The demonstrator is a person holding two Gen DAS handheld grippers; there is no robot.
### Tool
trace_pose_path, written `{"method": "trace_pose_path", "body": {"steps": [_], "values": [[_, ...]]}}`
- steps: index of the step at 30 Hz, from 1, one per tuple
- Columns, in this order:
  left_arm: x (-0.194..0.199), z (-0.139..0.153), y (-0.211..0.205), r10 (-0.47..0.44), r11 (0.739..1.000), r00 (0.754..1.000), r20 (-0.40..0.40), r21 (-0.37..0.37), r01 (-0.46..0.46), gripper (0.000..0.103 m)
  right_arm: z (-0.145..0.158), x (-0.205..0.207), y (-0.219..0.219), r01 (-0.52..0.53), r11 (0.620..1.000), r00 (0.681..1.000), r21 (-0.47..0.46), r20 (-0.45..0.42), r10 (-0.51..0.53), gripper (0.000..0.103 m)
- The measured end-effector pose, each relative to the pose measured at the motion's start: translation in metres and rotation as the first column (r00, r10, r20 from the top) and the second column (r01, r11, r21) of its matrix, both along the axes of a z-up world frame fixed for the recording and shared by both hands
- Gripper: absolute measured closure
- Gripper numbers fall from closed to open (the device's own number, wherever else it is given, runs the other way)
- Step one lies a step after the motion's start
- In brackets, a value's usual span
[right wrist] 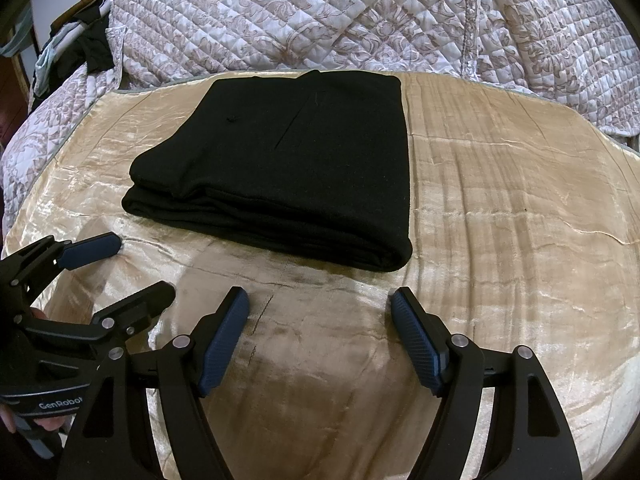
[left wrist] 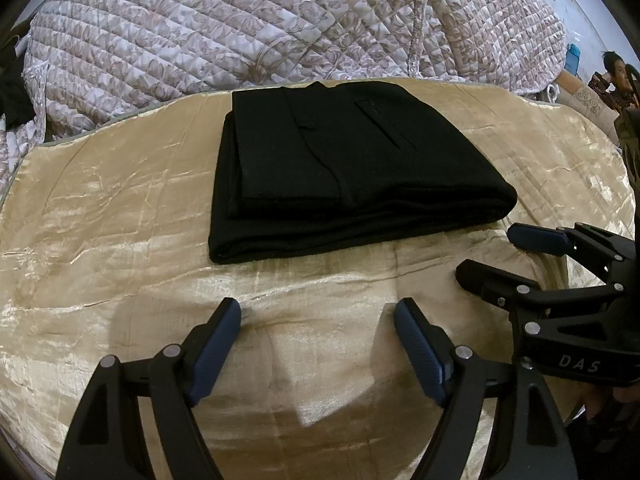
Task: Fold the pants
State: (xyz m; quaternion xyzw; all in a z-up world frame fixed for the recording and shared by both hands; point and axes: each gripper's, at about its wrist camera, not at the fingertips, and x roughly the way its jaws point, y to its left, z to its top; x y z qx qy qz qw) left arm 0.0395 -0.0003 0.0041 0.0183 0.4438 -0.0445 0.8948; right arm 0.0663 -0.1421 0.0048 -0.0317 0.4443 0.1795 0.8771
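Observation:
Black pants lie folded into a flat rectangular stack on a shiny beige velvet cloth, a back pocket slit showing on top. My left gripper hangs open over bare cloth just in front of the stack, nothing between its blue pads. In the right wrist view the same pants sit ahead and slightly left, and my right gripper is open too, with nothing in it, short of the near fold. Each gripper shows at the edge of the other's view: the right gripper, the left gripper.
A quilted floral bedspread rises behind the cloth like a wall. Dark clothes hang at the far left. A person sits at the far right edge. Bare beige cloth stretches to the right of the pants.

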Motion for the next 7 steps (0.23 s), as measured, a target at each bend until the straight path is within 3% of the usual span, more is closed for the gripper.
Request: {"method": "trace_pose_path", "body": {"steps": [7], "values": [[0.0011, 0.0003, -0.001, 0.001, 1.0, 1.0, 0.006, 0.003, -0.001, 0.021, 0.0002, -0.0004, 0.0004, 0.0, 1.0, 1.0, -0.001, 0.001, 0.0, 0.028]]}}
